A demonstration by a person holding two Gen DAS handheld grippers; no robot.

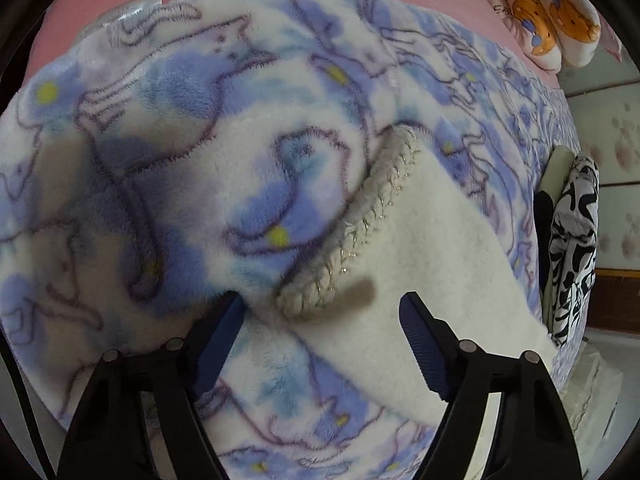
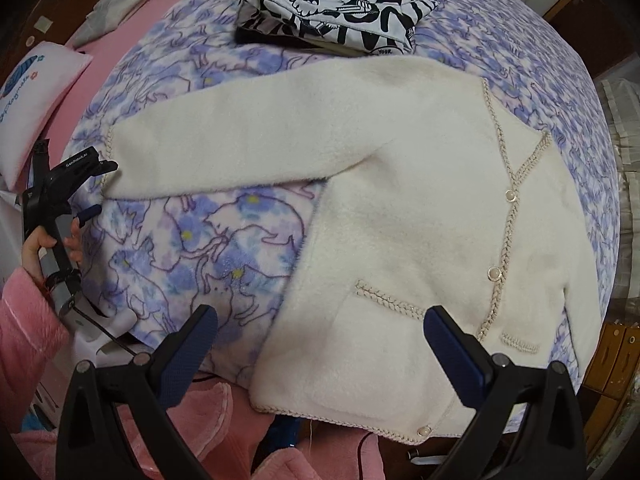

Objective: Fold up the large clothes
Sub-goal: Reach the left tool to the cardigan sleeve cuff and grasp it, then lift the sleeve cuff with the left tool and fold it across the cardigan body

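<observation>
Here a cream fleece cardigan (image 2: 420, 208) lies flat, front up, on a blue-flowered blanket (image 2: 224, 248) near the bed's front edge, one sleeve stretched out sideways. The left gripper (image 1: 322, 312) hangs open over that sleeve's braided cuff (image 1: 360, 220), touching nothing; the right gripper (image 2: 320, 332) is open above the hem. It looks soft, light and floppy, likely best pinched at cuff and hem.

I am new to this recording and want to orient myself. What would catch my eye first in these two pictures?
First, the fluffy cream cardigan lying flat on the blue floral blanket, one sleeve stretched out to the left. At that sleeve's braided cuff the left gripper hovers with open fingers. Beyond the cardigan lies a folded black-and-white printed garment.
</observation>
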